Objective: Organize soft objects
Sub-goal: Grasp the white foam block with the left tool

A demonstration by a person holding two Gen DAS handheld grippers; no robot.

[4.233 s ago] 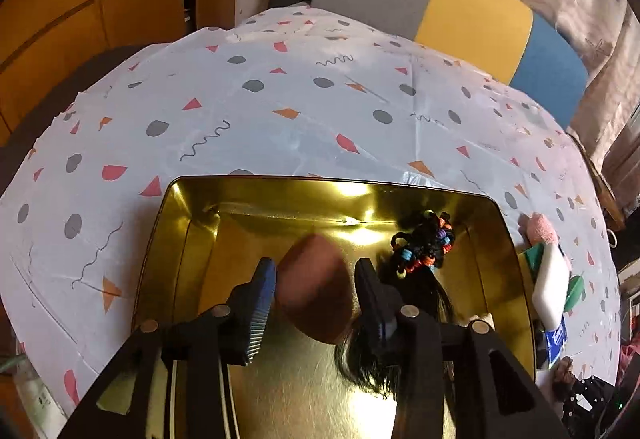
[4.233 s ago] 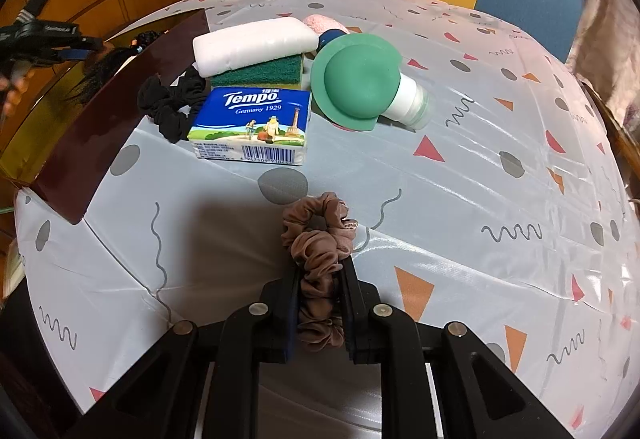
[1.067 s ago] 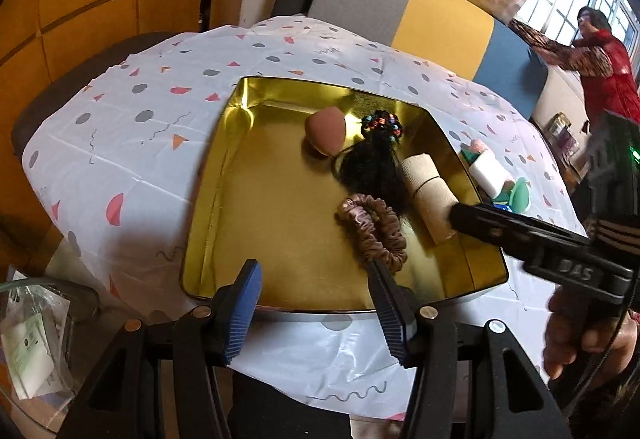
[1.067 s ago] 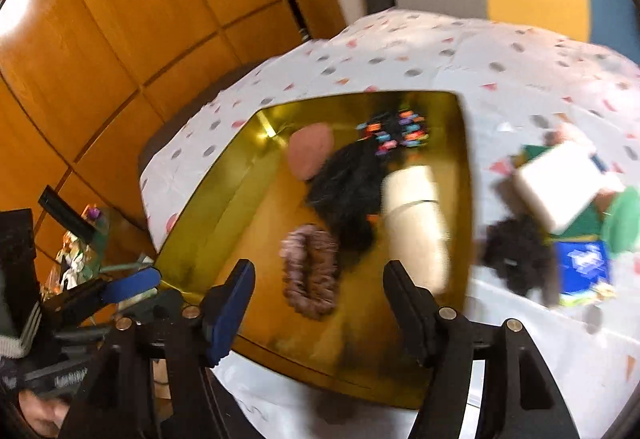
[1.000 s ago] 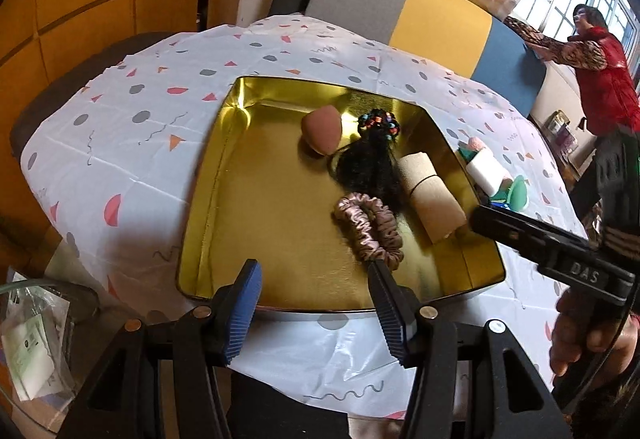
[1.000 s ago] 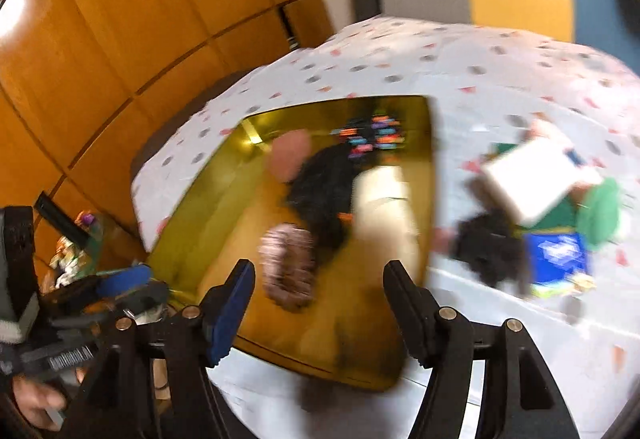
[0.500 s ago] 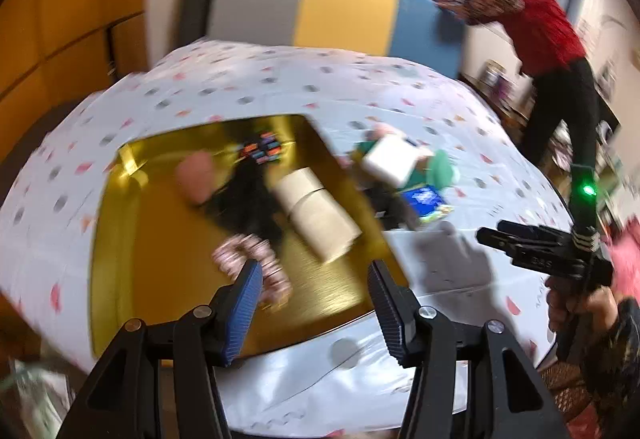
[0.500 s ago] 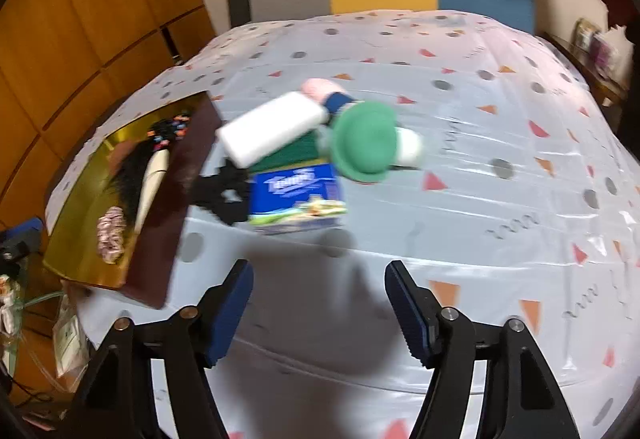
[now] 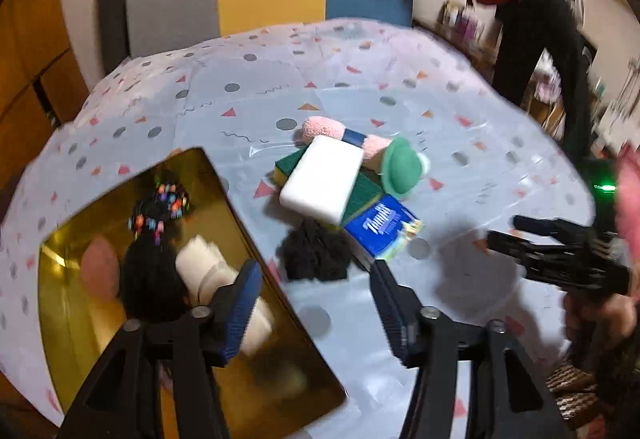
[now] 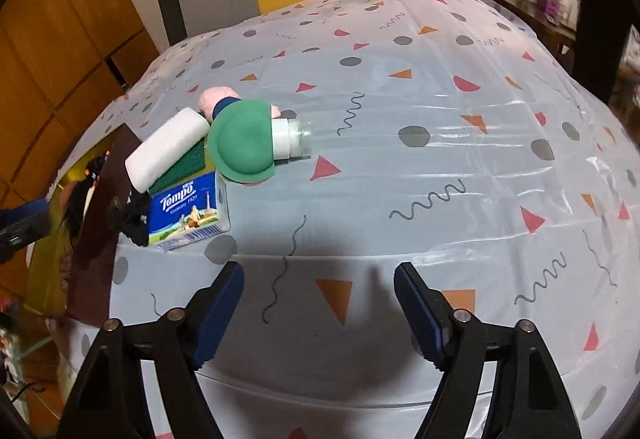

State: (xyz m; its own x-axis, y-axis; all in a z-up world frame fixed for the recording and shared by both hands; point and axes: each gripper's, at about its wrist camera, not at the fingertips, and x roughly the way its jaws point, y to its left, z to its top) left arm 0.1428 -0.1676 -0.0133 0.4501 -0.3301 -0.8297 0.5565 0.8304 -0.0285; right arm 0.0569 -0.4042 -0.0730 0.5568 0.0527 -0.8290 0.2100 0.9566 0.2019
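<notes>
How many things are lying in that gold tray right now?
4 visible: a beaded hair tie, black hair piece, pink sponge and cream roll in the gold tray. The gripper may hide more.

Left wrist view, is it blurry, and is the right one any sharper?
Left wrist view: motion-smeared, worst on the gold tray and its contents. Right wrist view: sharper, tissue pack lettering legible; glare streaks the tablecloth, gripper shadow darkens the near edge.

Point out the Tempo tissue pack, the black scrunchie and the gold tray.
Tempo tissue pack [image 10: 188, 213], right wrist view, on its printed front face.
Black scrunchie [image 9: 314, 251], left wrist view, on its bunched middle.
Gold tray [image 9: 72, 323], left wrist view, on bare floor.
</notes>
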